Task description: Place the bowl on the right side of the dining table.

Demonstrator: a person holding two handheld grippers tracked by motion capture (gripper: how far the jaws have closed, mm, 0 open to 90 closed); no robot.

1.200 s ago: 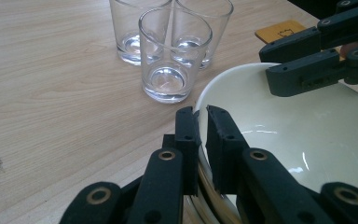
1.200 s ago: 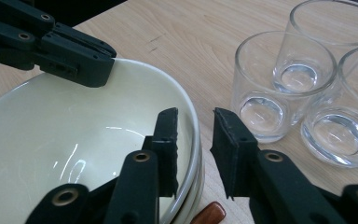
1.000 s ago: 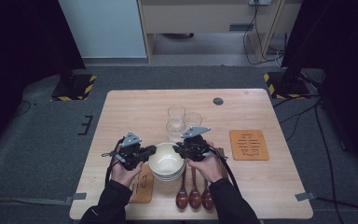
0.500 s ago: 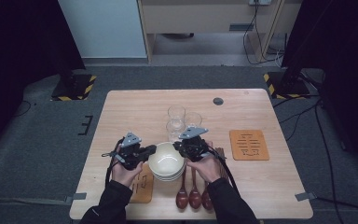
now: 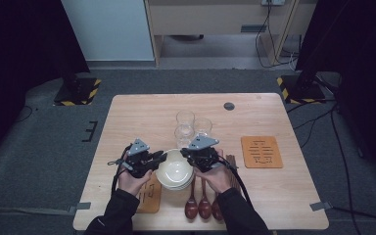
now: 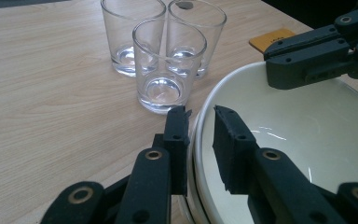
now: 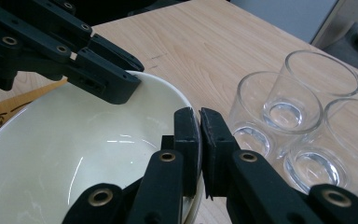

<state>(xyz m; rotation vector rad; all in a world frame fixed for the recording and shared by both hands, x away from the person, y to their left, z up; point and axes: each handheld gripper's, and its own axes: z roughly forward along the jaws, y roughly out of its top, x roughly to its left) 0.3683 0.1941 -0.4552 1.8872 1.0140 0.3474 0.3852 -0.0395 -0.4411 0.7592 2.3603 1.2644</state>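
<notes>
Near the six o'clock edge of the surface (image 5: 127,117), a stack of cream bowls (image 5: 175,171) is sitting between two claws. The right claw (image 7: 200,116) is clamping the top bowl's rim at its three o'clock side, pads pressed tight. The left claw (image 6: 200,116) is straddling the rim at nine o'clock, and its jaws have just been opening a little, a gap showing beside the rim. Judging by this, the top bowl is being separated from the stack; next, the right claw probably needs a steady lift, clear of the three glasses (image 5: 188,128) at twelve o'clock.
</notes>
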